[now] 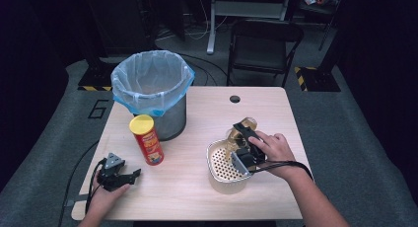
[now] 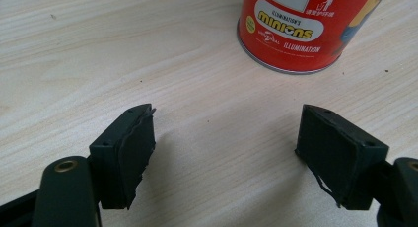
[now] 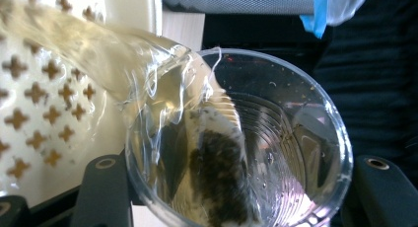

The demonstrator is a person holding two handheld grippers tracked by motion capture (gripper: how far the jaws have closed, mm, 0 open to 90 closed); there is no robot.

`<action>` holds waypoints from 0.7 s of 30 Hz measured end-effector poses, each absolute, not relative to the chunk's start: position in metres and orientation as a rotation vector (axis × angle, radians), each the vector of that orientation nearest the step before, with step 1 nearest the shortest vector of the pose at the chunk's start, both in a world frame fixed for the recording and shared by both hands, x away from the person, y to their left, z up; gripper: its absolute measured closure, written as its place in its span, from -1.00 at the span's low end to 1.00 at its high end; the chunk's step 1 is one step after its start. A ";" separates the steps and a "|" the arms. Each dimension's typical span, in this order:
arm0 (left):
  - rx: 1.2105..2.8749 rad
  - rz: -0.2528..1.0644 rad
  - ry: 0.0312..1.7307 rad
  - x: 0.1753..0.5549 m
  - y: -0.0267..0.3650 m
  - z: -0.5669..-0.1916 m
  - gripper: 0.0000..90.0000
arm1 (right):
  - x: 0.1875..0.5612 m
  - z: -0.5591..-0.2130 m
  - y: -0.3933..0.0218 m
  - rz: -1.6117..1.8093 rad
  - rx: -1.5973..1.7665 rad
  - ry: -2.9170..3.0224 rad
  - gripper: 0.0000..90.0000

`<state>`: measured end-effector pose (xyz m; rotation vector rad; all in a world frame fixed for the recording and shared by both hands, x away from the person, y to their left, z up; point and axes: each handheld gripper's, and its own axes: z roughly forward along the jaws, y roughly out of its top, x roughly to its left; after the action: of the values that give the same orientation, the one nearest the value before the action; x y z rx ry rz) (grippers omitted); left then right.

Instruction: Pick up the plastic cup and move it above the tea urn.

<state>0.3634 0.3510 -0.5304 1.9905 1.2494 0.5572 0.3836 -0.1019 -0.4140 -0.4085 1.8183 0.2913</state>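
Note:
My right gripper [image 1: 244, 138] is shut on a clear plastic cup [image 1: 245, 126], tipped on its side over a white perforated strainer bowl [image 1: 211, 157] at the table's right. In the right gripper view the cup [image 3: 291, 133] lies between the jaws of my right gripper [image 3: 241, 197]. A wet tea bag [image 3: 217, 172] slumps near its rim, and pale tea [image 3: 88, 44] streams out onto the strainer [image 3: 34, 103]. My left gripper [image 1: 129, 176] rests open on the table at the front left, with nothing between its jaws [image 2: 224, 153]. A red snack can [image 2: 296, 29] stands just beyond it.
The red can with its yellow lid [image 1: 146, 139] stands upright beside a mesh waste bin [image 1: 153, 89] lined with a blue-edged bag, at the table's back left. A cable hole [image 1: 234, 98] marks the far edge. A folding chair [image 1: 263, 44] stands behind the wooden table [image 1: 187, 187].

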 end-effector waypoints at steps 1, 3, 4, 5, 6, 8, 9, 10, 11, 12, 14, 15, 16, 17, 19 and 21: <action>1.991 0.556 1.249 0.363 0.351 -0.530 -0.51 | 0.381 -0.416 -0.101 0.276 -0.421 1.816 -0.17; 1.993 0.557 1.249 0.363 0.351 -0.530 -0.51 | 0.379 -0.419 -0.096 0.187 -0.504 1.759 -0.17; 1.992 0.556 1.249 0.363 0.351 -0.530 -0.51 | 0.379 -0.419 -0.095 0.174 -0.519 1.754 -0.17; 1.991 0.556 1.249 0.363 0.351 -0.530 -0.51 | 0.378 -0.420 -0.094 0.151 -0.546 1.737 -0.17; 1.993 0.556 1.248 0.363 0.351 -0.530 -0.51 | 0.377 -0.421 -0.093 0.141 -0.550 1.733 -0.17; 1.992 0.556 1.249 0.363 0.351 -0.530 -0.51 | 0.376 -0.421 -0.092 0.124 -0.583 1.713 -0.17; 1.994 0.555 1.249 0.363 0.351 -0.530 -0.51 | 0.376 -0.422 -0.092 0.126 -0.578 1.723 -0.17; 1.992 0.555 1.249 0.363 0.351 -0.530 -0.51 | 0.376 -0.422 -0.092 0.124 -0.581 1.718 -0.17; 1.993 0.556 1.248 0.363 0.351 -0.530 -0.51 | 0.376 -0.422 -0.092 0.125 -0.586 1.715 -0.17; 1.993 0.555 1.249 0.363 0.351 -0.530 -0.51 | 0.376 -0.422 -0.092 0.121 -0.597 1.706 -0.17; 1.994 0.556 1.248 0.363 0.351 -0.530 -0.51 | 0.375 -0.422 -0.092 0.107 -0.605 1.695 -0.17; 1.992 0.555 1.249 0.363 0.351 -0.530 -0.51 | 0.374 -0.422 -0.093 0.108 -0.598 1.682 -0.17; 1.994 0.556 1.248 0.363 0.351 -0.530 -0.51 | 0.373 -0.421 -0.093 0.094 -0.607 1.662 -0.18; 1.991 0.555 1.249 0.363 0.351 -0.530 -0.51 | 0.373 -0.420 -0.093 0.090 -0.612 1.665 -0.18; 1.993 0.555 1.248 0.363 0.351 -0.530 -0.51 | 0.371 -0.419 -0.093 0.080 -0.625 1.645 -0.18; 1.993 0.555 1.248 0.363 0.351 -0.530 -0.51 | 0.370 -0.419 -0.093 0.072 -0.639 1.624 -0.18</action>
<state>0.3635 0.3511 -0.5303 1.9927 1.2483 0.5550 0.3696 -0.0926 -0.4187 -0.6387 1.6244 0.0722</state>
